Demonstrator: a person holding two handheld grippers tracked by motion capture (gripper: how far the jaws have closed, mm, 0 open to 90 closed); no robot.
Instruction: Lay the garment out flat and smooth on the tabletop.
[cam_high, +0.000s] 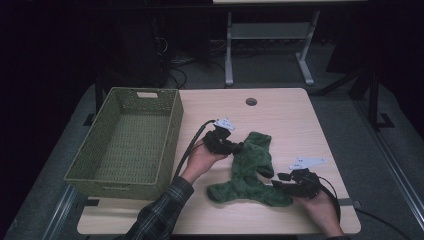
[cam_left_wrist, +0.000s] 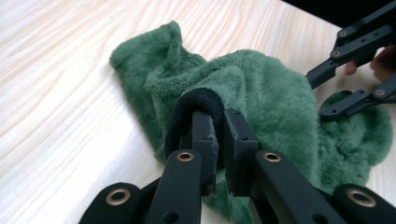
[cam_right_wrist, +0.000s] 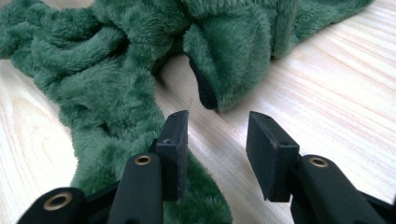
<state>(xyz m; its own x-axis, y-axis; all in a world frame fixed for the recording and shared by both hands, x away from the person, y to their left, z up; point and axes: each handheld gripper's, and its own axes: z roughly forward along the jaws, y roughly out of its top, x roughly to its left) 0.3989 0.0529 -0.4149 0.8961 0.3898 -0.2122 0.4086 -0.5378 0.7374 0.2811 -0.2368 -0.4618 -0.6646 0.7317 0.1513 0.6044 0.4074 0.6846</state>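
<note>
Left tool (cam_left_wrist: 217, 135) pinching green fleece garment (cam_left_wrist: 271, 93), right tool (cam_right_wrist: 217, 154) spread beside it

Green garment (cam_high: 250, 170): plush fleece cloth, matt; table (cam_high: 290, 120): smooth pale wood grain; basket (cam_high: 125, 140): rough woven wicker

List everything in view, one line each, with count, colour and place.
fleece garment: one, dark green with a black trim, crumpled on the table between the two tools.
basket: one, green woven, on the table's left part.
table: one, light wood, holding everything.
second table's frame: one, grey, on the floor beyond.
left tool: one, black, shut on the garment's black trim.
right tool: one, black, jaws open, at the garment's near edge.
</note>
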